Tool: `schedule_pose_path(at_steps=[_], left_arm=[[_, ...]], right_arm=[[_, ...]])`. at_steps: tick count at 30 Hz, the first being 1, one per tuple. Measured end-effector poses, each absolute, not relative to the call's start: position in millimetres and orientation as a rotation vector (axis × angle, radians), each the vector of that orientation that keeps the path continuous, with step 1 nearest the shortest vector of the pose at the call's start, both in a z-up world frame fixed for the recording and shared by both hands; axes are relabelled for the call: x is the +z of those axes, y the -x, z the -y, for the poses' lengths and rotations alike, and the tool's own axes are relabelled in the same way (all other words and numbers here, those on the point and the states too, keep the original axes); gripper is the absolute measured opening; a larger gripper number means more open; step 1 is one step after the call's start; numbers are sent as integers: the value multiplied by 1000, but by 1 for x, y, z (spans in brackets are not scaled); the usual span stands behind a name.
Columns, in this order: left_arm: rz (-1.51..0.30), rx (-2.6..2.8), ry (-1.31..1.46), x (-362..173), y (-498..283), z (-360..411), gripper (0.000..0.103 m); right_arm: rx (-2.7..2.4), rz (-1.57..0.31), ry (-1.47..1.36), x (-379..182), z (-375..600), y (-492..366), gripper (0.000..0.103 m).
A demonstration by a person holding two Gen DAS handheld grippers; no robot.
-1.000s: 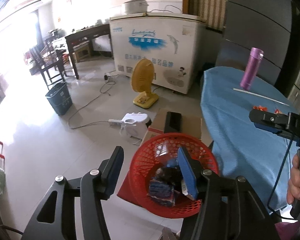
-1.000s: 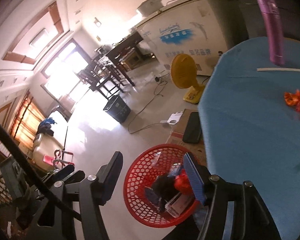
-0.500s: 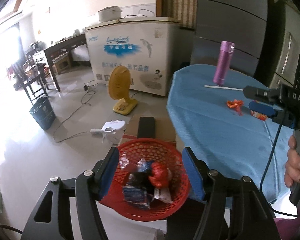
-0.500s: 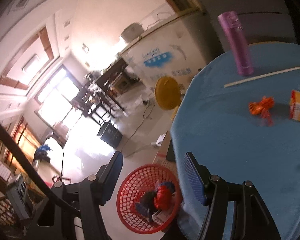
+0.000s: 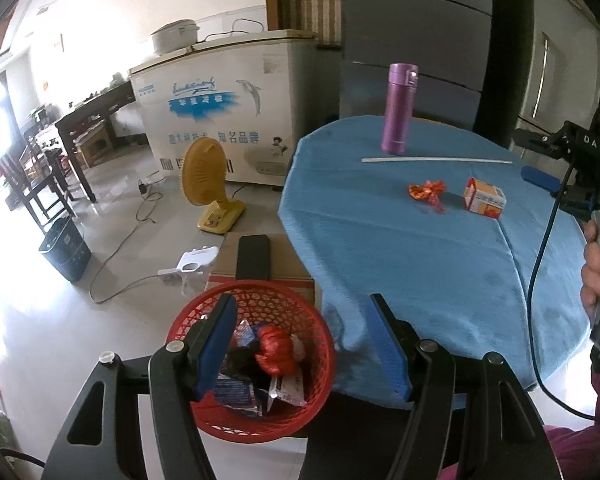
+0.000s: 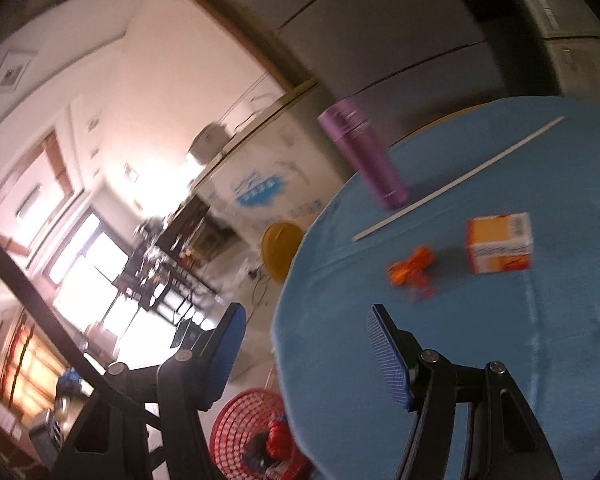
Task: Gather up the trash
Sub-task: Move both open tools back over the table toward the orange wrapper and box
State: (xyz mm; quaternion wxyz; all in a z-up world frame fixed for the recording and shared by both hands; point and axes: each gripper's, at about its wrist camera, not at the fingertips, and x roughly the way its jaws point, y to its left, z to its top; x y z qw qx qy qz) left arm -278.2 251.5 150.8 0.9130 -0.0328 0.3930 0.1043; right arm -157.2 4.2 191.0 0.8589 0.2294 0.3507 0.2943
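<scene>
A red mesh basket [image 5: 308, 316] with several wrappers stands on the floor beside the round blue table [image 5: 400, 260]; it also shows in the right wrist view [image 6: 236, 424]. On the table lie an orange crumpled wrapper [image 5: 426, 192] [image 6: 412, 266] and a small orange and white carton [image 5: 484, 198] [image 6: 498, 242]. My left gripper [image 5: 304, 344] is open and empty above the basket and the table edge. My right gripper [image 6: 306, 348] is open and empty, over the table's near edge, short of the wrapper; it also shows in the left wrist view [image 5: 540, 160].
A purple flask [image 5: 398, 126] [image 6: 364, 156] and a long white stick [image 5: 436, 160] [image 6: 456, 180] lie at the table's far side. On the floor are a cardboard box [image 5: 260, 268], a yellow fan [image 5: 208, 184], a white power strip [image 5: 192, 264], cables and a dark bin [image 5: 66, 250]. A chest freezer [image 5: 216, 116] stands behind.
Both grippers have risen and swung right from above the basket toward the table. The wrapper and carton have come into view. Both stay open and empty.
</scene>
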Motion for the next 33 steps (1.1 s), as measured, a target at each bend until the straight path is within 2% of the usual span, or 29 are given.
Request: schedule_pose_path(at_steps=[14, 33], left_arm=[[-844, 155, 30, 151, 263, -222, 67], [-860, 61, -41, 156, 251, -178, 68]], right_arm=[[399, -644, -601, 195, 105, 145, 67], [260, -579, -681, 190, 182, 149, 67]])
